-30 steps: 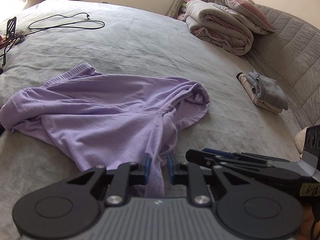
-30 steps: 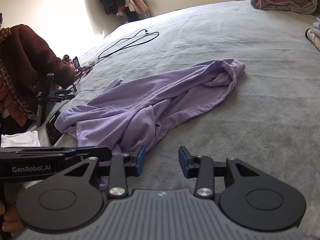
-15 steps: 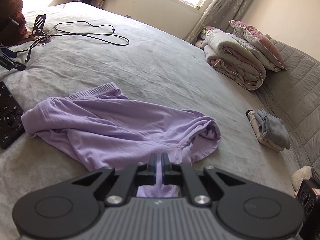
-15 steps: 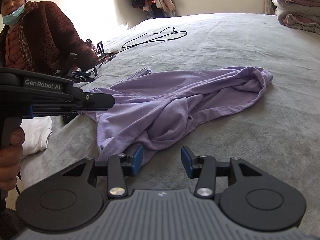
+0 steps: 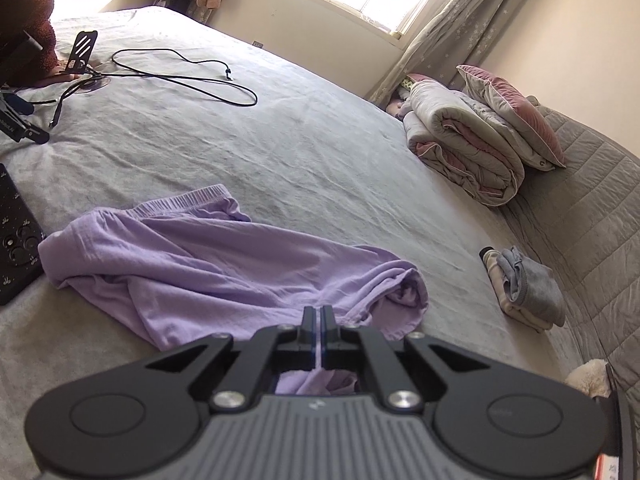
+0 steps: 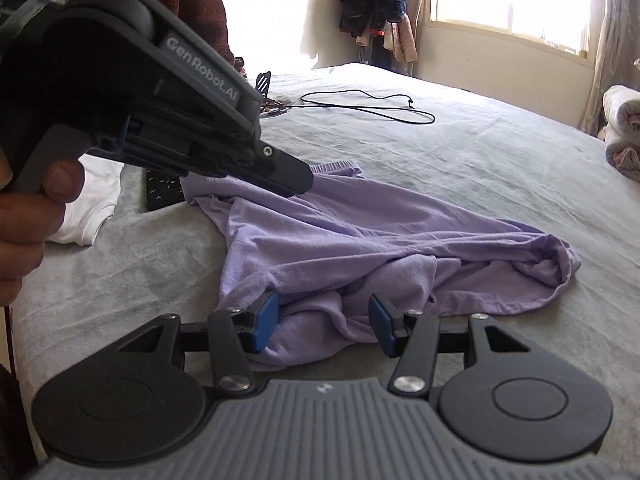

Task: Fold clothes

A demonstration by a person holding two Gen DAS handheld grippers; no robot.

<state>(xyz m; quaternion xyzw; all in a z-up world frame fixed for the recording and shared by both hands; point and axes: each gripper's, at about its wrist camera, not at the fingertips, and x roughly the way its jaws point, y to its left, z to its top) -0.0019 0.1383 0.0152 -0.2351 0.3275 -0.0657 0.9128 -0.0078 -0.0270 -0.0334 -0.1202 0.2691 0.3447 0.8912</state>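
A crumpled lilac garment (image 5: 224, 272) with a ribbed waistband lies on the grey bed (image 5: 304, 152). My left gripper (image 5: 318, 316) is shut on a thin fold of its near edge, and lilac cloth shows behind the pads. In the right wrist view the same lilac garment (image 6: 380, 236) spreads across the middle, with the left gripper (image 6: 300, 184) slanting down over its far left part, held by a hand (image 6: 24, 216). My right gripper (image 6: 322, 320) stands open at the garment's near edge. A bunched fold lies between its blue pads (image 6: 264, 322), and neither pad presses it.
A black cable (image 5: 192, 80), a phone stand (image 5: 82, 50) and a dark phone (image 5: 16, 236) lie to the left. A folded quilt with a pillow (image 5: 468, 148) and a small stack of folded clothes (image 5: 524, 292) sit on the right. A white garment (image 6: 88, 208) lies at the bed's left edge.
My left gripper has closed on the lilac cloth and risen, tilting upward. My right gripper has moved forward, so the garment's near fold now lies between its open fingers.
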